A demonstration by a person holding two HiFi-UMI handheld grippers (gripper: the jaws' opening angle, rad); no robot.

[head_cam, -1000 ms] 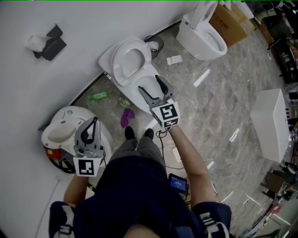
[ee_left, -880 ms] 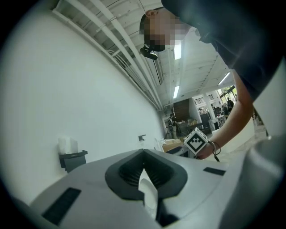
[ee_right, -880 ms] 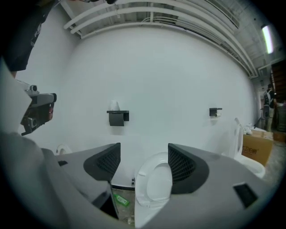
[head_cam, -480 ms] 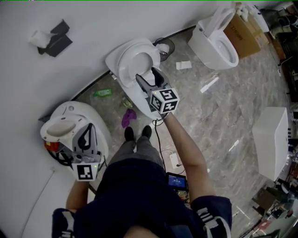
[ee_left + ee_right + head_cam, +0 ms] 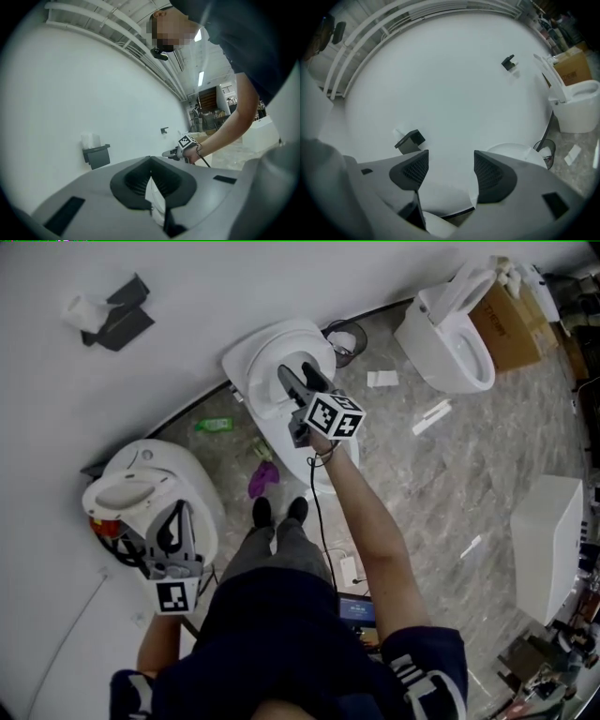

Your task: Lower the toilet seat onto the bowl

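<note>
Toilet seat [image 5: 267,345] stood up right by the right claw [image 5: 294,369], whose wide jaws had just been closing a bit, pinching nothing; only its own view showed that gap

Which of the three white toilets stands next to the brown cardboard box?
The rightmost white toilet, beside the brown cardboard box; no box adjoins the others.

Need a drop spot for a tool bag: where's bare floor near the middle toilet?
Best: the grey marble floor right of the person's arm, between the white toilet with raised lid and the white rectangular box. Crowded: the wall-side gap by the green bottle and purple scrap.
</note>
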